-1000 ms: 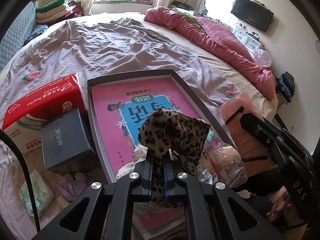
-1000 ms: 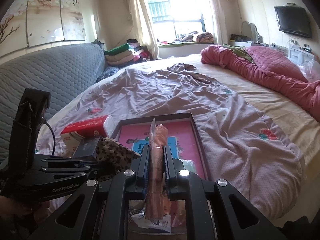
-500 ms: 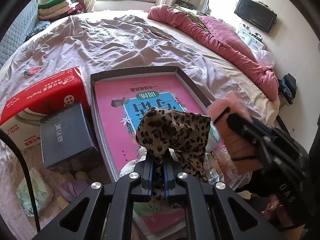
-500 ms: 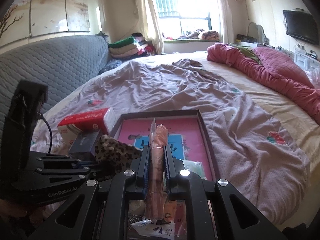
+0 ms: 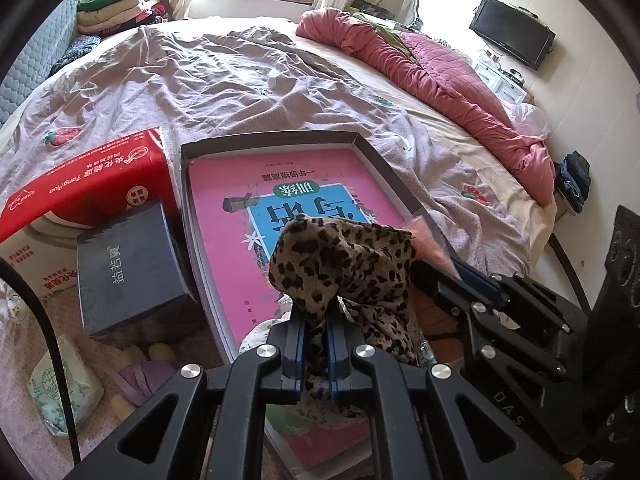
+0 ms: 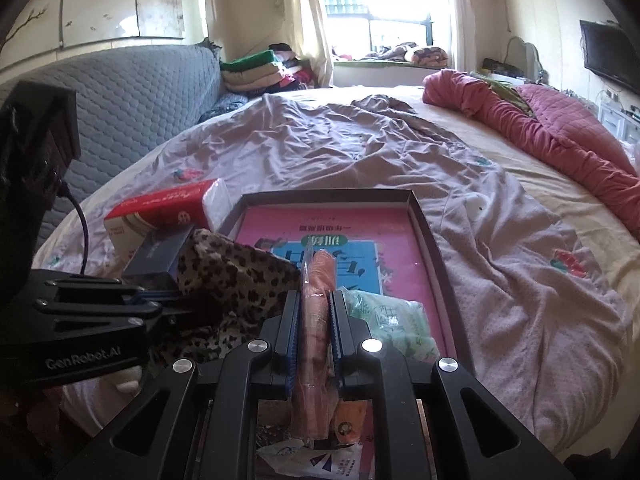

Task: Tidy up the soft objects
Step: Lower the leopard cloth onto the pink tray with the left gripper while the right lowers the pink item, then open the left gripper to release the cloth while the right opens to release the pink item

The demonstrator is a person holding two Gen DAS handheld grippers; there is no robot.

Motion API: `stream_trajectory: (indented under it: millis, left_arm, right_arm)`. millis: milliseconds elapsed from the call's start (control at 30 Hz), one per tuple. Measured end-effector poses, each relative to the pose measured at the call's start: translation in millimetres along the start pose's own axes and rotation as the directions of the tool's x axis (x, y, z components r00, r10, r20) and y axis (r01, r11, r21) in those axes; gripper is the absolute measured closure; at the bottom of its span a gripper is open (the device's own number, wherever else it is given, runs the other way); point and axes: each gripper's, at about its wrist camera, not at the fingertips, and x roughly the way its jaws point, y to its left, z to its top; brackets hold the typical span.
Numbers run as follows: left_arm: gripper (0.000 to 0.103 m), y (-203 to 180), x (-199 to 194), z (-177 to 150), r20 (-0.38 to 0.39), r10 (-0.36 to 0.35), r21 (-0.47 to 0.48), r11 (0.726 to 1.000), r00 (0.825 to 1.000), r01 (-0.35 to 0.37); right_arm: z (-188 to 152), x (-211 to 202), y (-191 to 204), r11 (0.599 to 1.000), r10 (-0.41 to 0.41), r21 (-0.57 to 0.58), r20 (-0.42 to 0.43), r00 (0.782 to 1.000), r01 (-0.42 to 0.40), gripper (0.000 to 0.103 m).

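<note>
In the left wrist view, the left gripper (image 5: 312,344) has its jaws clenched on a soft leopard-print cloth (image 5: 344,264), which stands up from the jaws as a bunch and hangs down on the right side of them. In the right wrist view, the right gripper (image 6: 314,344) has its jaws clenched on a long, soft salmon-pink item in clear plastic wrap (image 6: 316,312). Its long axis runs along the fingers, with the tip pointing forward and away from the camera.

Both held things hang over the near end of a shallow dark cardboard box (image 5: 384,160), which lies on the near part of the bed (image 5: 240,72) and carries a pink book with a blue panel (image 5: 240,184). The box opens straight ahead of both jaws, and its long side runs away toward the far edge of the bed. The right gripper seems a little further over the box; the left one is at its near left corner, beside a dark blue small box (image 5: 128,264) and a red tissue pack (image 5: 80,184).

I judge that the next move is to lower each thing forward into the box.
</note>
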Motion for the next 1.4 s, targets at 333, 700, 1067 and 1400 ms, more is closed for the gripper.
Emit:
stream_trajectory:
  millis: [333, 700, 1067, 1400]
  left_arm:
    - [0.091, -1, -7, -1, 0.018, -0.021, 0.013, 1.000, 1.000, 0.020]
    - [0.075, -1, -10, 0, 0.020, 0.017, 0.016, 1.000, 1.000, -0.017]
    - [0.069, 0, -12, 0, 0.019, 0.040, 0.025, 0.999, 0.999, -0.040]
    - [0.055, 1, -15, -2, 0.017, 0.044, 0.025, 0.999, 0.999, -0.045]
  right_arm:
    - [-1, 0, -2, 1.000, -0.017, -0.003, 0.007, 1.000, 0.017, 0.086]
    - [-4, 5, -5, 1.000, 0.011, 0.014, -0.018, 1.000, -0.011, 0.084]
    - [-2, 2, -8, 0.993, 0.091, 0.074, -0.002, 0.996, -0.090, 0.074]
    - [-2, -8, -14, 0.984, 0.109, 0.139, 0.026, 0.994, -0.111, 0.056]
